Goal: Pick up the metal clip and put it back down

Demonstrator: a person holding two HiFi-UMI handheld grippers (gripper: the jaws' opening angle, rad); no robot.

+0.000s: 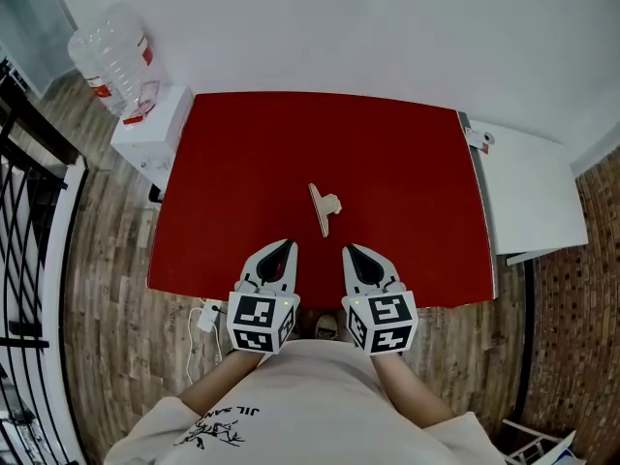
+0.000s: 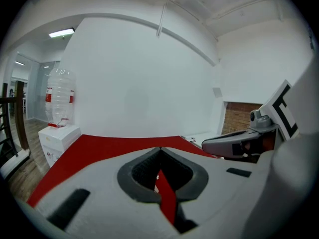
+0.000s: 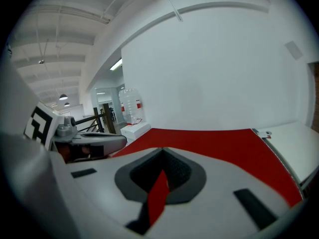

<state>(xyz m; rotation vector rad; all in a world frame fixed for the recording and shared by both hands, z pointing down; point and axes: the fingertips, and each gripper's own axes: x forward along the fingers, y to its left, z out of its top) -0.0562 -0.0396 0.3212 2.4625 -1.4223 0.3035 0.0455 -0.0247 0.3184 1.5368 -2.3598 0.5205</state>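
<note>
Metal clip [image 1: 325,207] rested on the red table [image 1: 242,163], loose, nothing touching it. Colour pale, a dull tan-silver. Its long straight bar ran nearly up-and-down in the head view, top end tipped slightly left. A short rounded handle stuck out from the bar's right side. Position: about mid-table, a little toward the near edge. Finer detail too small to read.
</note>
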